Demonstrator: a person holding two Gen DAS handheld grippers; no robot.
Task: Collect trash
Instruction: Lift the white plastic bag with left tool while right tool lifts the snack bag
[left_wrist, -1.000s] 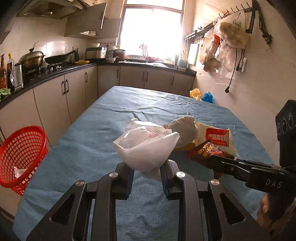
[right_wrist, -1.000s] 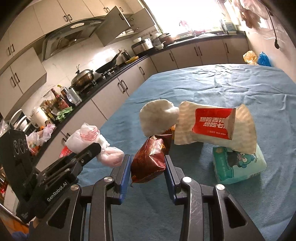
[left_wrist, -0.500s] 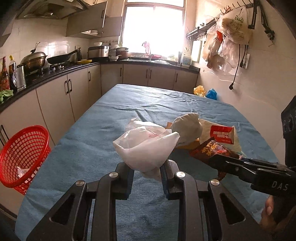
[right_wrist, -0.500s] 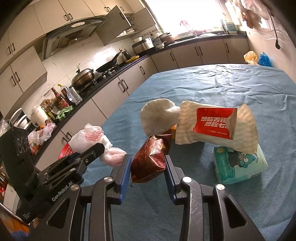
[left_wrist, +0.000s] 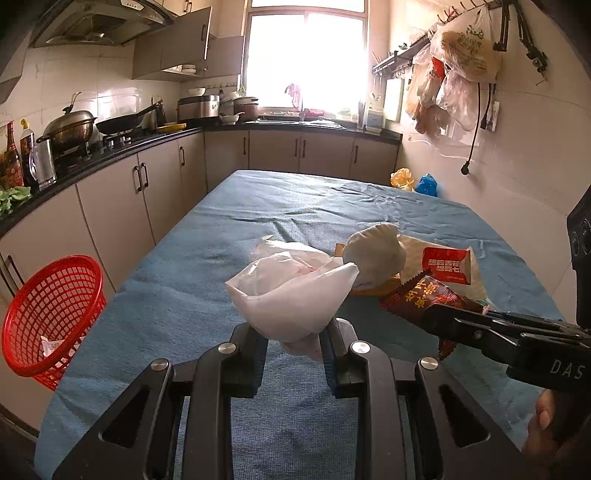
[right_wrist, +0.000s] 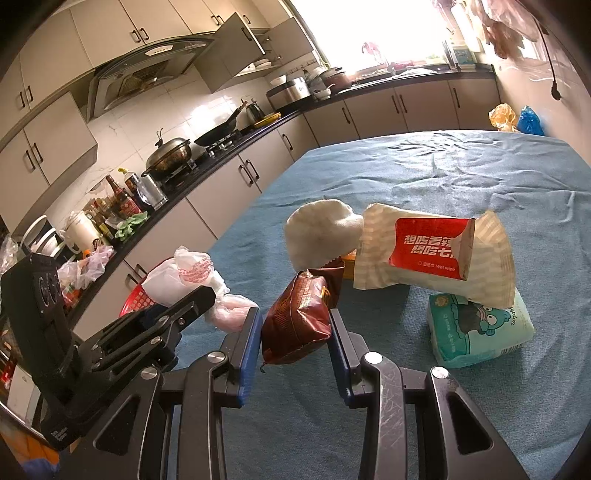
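Observation:
My left gripper (left_wrist: 293, 332) is shut on a crumpled white plastic bag (left_wrist: 291, 291), held above the blue tablecloth (left_wrist: 177, 306). In the right wrist view that same bag (right_wrist: 184, 277) shows at the left, with red print on it. My right gripper (right_wrist: 293, 332) is shut on a dark red snack packet (right_wrist: 297, 317), which also appears at the right of the left wrist view as the snack packet (left_wrist: 424, 297). A red mesh basket (left_wrist: 51, 314) stands beside the table's left edge, with a scrap of white trash inside.
On the table lie a round white wad (right_wrist: 321, 229), a striped wet-wipe pack with a red label (right_wrist: 436, 251) and a teal tissue pack (right_wrist: 480, 325). Kitchen counters with pots run along the left. Bags hang on the right wall (left_wrist: 458, 55).

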